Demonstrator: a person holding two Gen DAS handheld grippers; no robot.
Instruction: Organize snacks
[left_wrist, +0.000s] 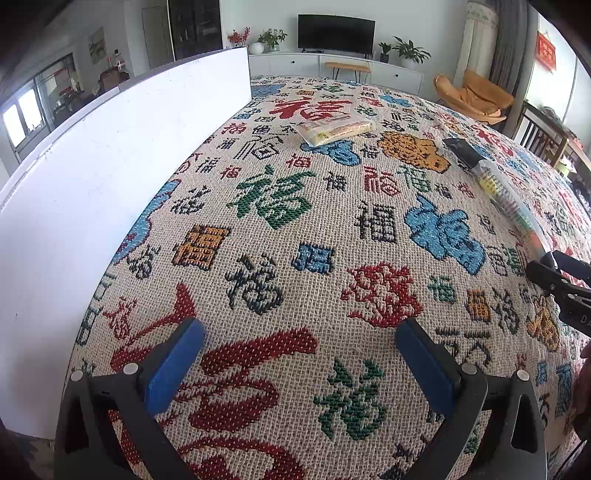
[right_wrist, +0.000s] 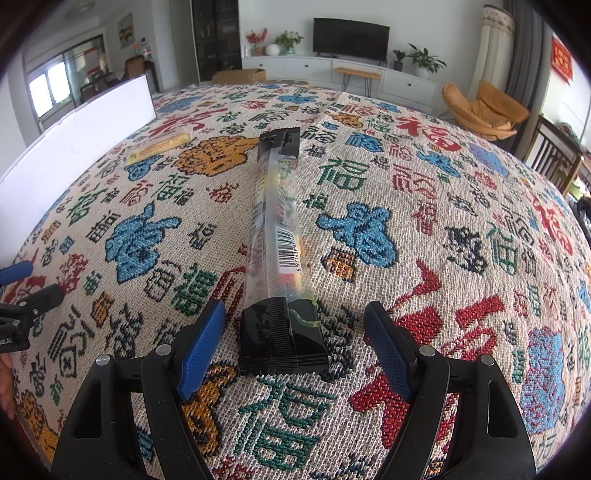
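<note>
A long clear snack packet with black ends (right_wrist: 275, 236) lies lengthwise on the patterned cloth, barcode up. Its near black end rests between the blue pads of my right gripper (right_wrist: 295, 325), which stands open and does not touch it. The same long packet (left_wrist: 495, 181) shows at the right of the left wrist view. A flat yellow snack packet (left_wrist: 334, 129) lies farther back, also seen as the yellow packet (right_wrist: 159, 146) at the left. My left gripper (left_wrist: 301, 347) is open over bare cloth, holding nothing.
A white board (left_wrist: 110, 155) stands upright along the left edge of the cloth-covered table (left_wrist: 295, 236). The other gripper's black body (left_wrist: 557, 284) shows at the right edge. Behind the table are a TV cabinet, plants and an orange chair (right_wrist: 484, 107).
</note>
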